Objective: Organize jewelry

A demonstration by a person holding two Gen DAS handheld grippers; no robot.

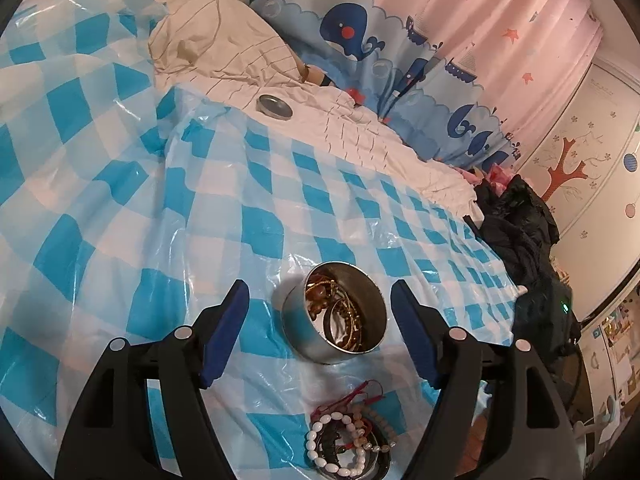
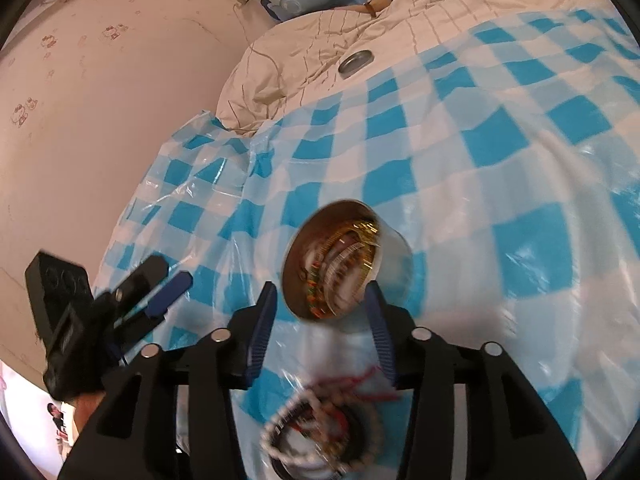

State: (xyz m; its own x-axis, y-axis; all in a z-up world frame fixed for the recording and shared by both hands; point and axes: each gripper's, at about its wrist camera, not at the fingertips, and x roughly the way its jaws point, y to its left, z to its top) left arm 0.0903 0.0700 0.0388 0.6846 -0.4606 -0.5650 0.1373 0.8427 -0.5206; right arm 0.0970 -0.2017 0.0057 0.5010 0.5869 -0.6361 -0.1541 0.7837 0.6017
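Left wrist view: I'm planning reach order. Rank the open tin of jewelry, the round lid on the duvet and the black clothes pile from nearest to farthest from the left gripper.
1. Open tin of jewelry, between its fingers.
2. Black clothes pile, right.
3. Round lid, far ahead on the duvet.

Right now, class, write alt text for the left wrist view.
An open metal tin holding gold jewelry stands on a blue checked plastic sheet between the left gripper's open jaws. Beaded bracelets lie nearer the camera.

Black claw (image 1: 320,328), blue pads (image 1: 226,332), silver screws (image 1: 183,332).
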